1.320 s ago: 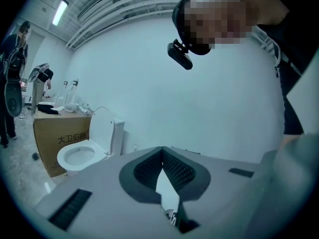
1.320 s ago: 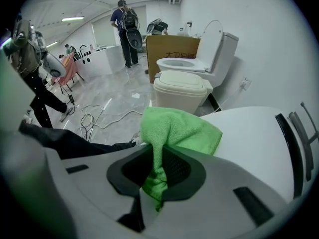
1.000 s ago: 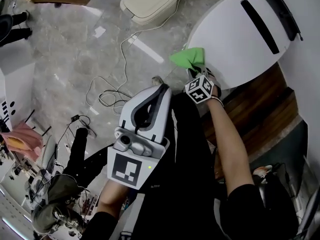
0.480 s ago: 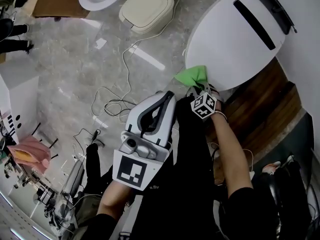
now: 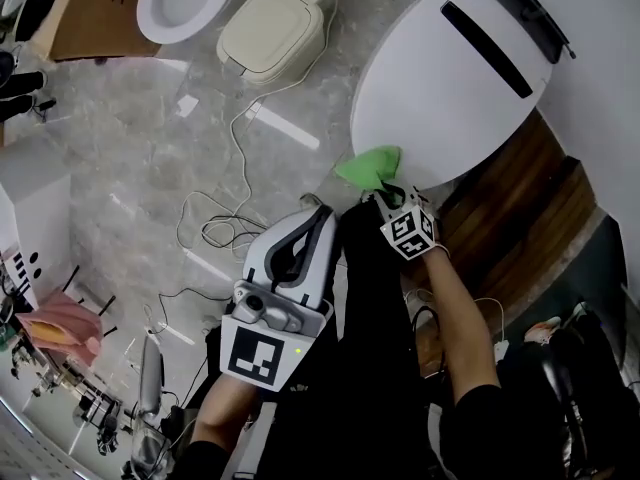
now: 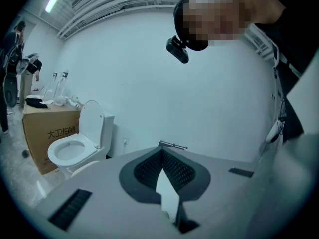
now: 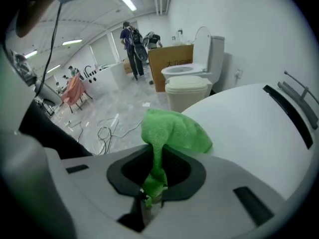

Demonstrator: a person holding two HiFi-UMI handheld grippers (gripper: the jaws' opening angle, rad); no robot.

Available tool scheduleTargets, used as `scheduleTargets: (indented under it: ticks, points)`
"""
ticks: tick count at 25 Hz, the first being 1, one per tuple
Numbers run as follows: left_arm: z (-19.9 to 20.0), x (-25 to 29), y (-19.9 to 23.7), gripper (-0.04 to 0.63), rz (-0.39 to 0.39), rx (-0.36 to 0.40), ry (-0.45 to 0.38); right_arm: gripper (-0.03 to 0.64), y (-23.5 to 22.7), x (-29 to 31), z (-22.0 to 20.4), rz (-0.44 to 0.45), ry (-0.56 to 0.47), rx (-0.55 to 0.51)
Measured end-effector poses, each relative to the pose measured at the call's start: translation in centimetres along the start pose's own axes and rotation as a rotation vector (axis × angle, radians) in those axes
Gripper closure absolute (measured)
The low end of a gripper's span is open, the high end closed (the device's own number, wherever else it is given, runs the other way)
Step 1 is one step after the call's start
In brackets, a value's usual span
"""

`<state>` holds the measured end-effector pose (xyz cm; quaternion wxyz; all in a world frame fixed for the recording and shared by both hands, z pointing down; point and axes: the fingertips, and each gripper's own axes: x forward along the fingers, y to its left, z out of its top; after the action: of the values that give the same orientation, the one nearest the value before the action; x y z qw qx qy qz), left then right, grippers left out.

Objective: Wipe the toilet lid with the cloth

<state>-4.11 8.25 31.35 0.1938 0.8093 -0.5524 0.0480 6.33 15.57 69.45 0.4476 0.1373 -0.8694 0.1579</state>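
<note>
Nearest the body, the left gripper [image 5: 318,220] is idle, its 2 jaws drawn together on nothing. Ahead of it, the right gripper [image 5: 388,194] has its jaws pinched on a tail of the green cloth [image 7: 172,131], which bunches up at the near rim of the white toilet lid [image 5: 450,78]. It seems to touch the edge, though that is hard to confirm. Beyond, the lid's broad surface shows no wipe marks, so most of the wiping looks undone.
</note>
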Motion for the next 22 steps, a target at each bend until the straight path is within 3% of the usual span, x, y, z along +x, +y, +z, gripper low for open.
scheduleTargets:
  ticks: [6,10,15,22]
  points:
    - [-0.4,2.9,-1.1,0.598,-0.016,-0.001,-0.002,0.551,-6.7,-6.0,5.4,-0.12,-0.242,0.223]
    - [-0.1,5.3,-1.8,0.598,-0.018,0.003,-0.013,0.551,-13.9,-9.7,8.2,-0.281,-0.345,0.262]
    - [0.2,7.7,-2.1,0.598,-0.015,-0.002,-0.011,0.551,-24.3,-11.8,8.4,-0.488,-0.338,0.366]
    - [0.2,10.3,-1.8,0.598,-0.002,-0.012,0.0,0.551,-35.1,-10.4,8.1,-0.581,-0.28,0.454]
